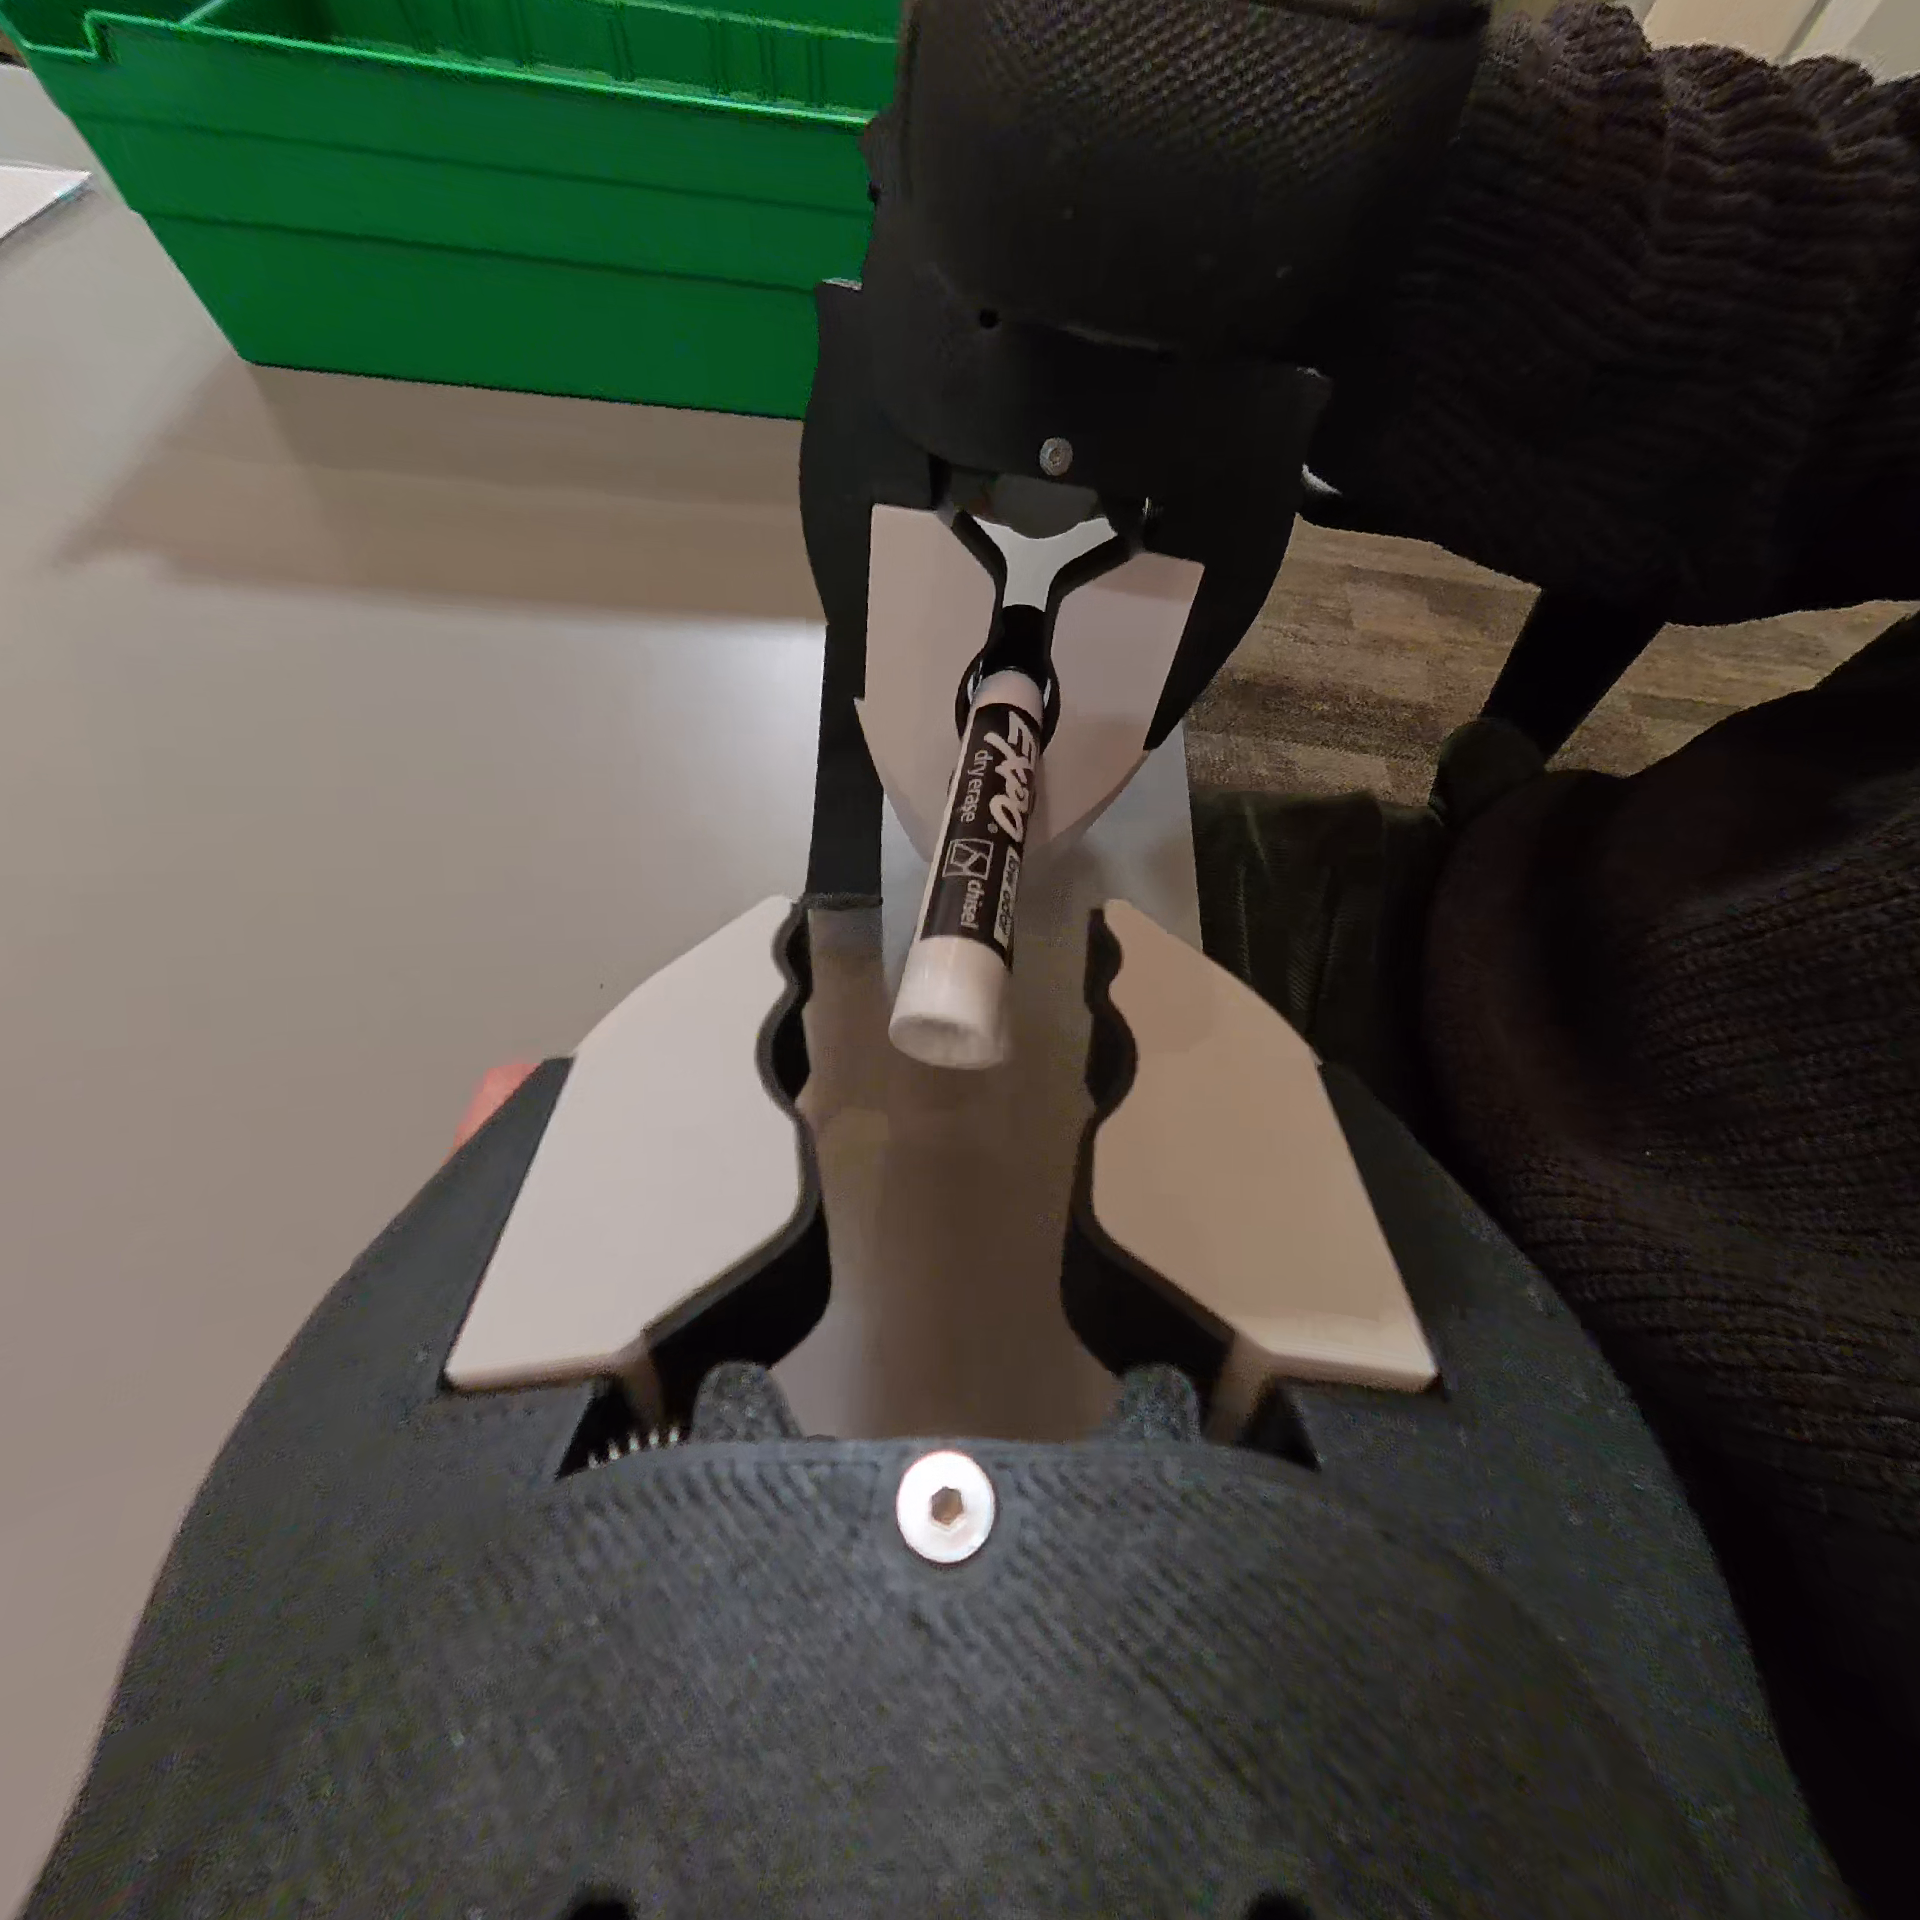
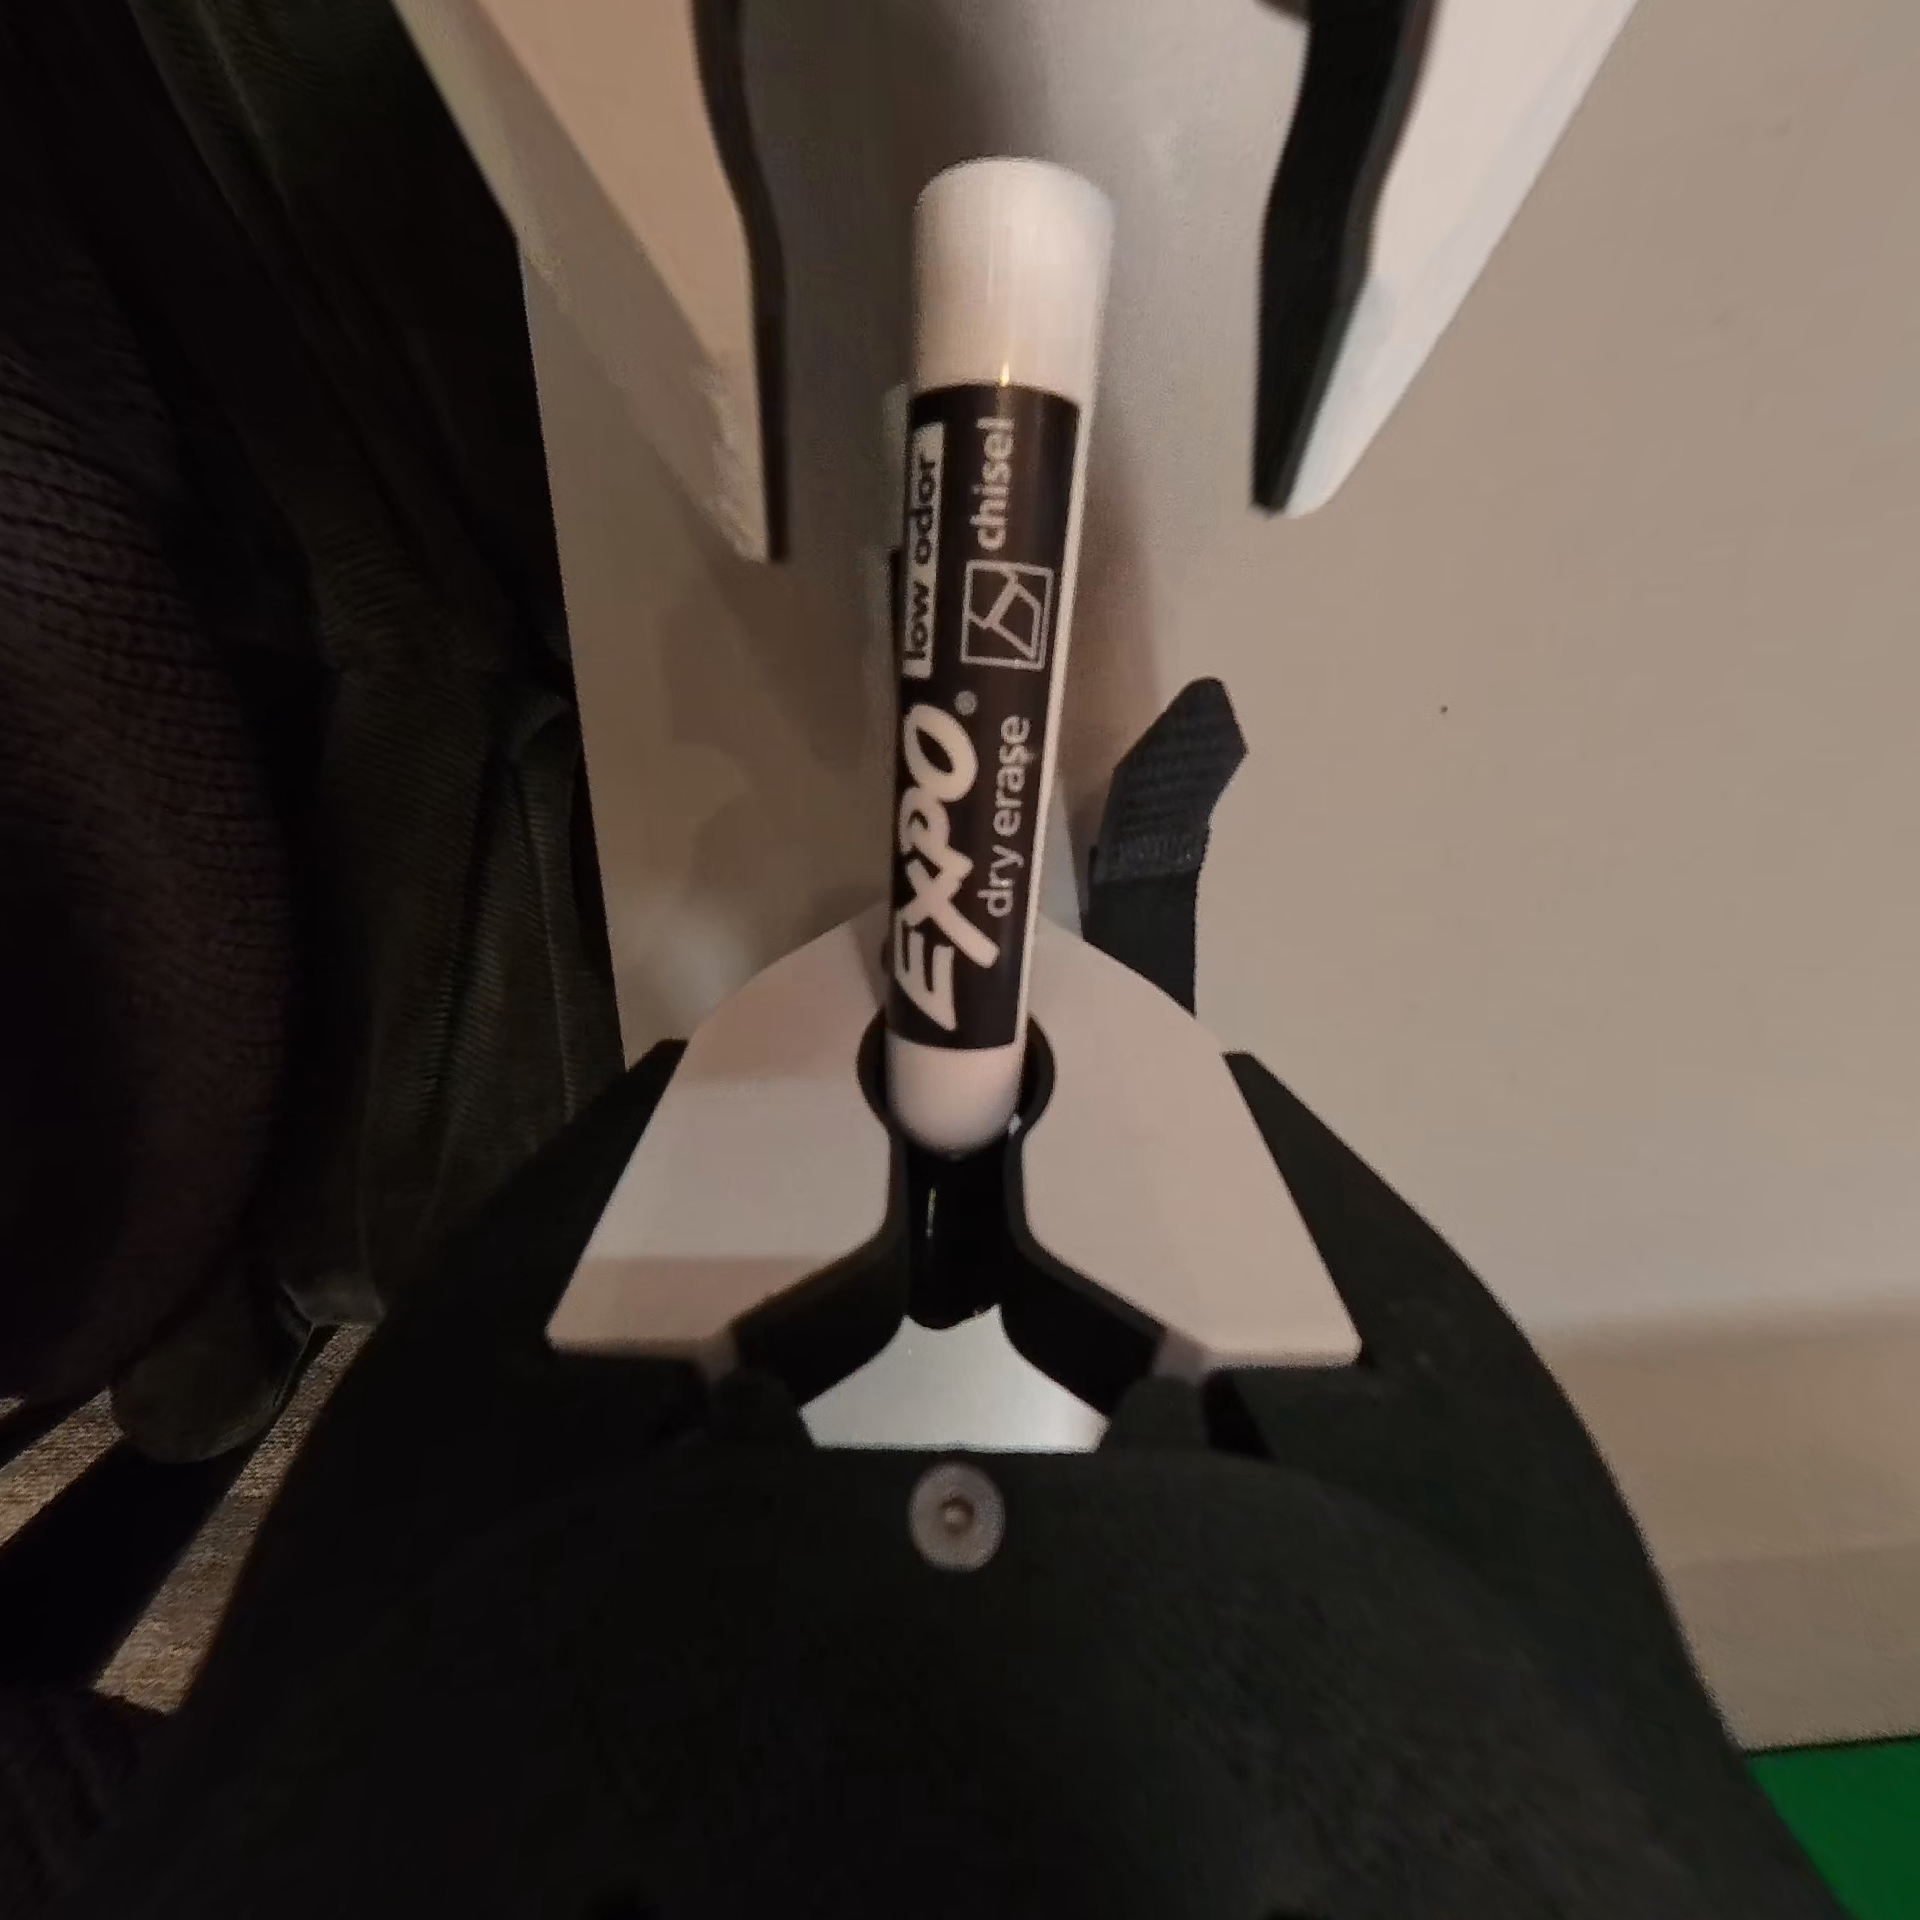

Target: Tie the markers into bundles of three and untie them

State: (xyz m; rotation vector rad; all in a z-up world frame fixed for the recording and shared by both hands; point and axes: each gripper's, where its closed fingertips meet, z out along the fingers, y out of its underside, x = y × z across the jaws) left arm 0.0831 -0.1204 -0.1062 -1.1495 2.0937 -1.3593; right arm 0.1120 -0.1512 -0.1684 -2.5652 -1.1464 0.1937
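A black-labelled marker [image 1: 982, 831] with a white body is held by its capped end in my right gripper [image 1: 1013, 665], which is shut on it and faces my left gripper. The marker's white end [image 1: 945, 1023] reaches in between the tips of my left gripper [image 1: 945, 914], which is open and not touching it. In the right wrist view the marker [image 2: 977, 665] sticks straight out of my shut right gripper [image 2: 956, 1081] toward the open left fingers [image 2: 758, 312]. A black strap [image 1: 842, 790] runs beside the right gripper and also shows in the right wrist view [image 2: 1164, 810].
A green plastic bin [image 1: 468, 208] stands at the back left on the beige table [image 1: 312, 727]. The table's edge [image 1: 1190, 790] is just right of the grippers, with carpet floor beyond. A person's dark knitted sleeve [image 1: 1662, 1039] fills the right side. Something reddish [image 1: 499, 1086] peeks out by my left finger. There is about 8 cm between the tips of the two grippers.
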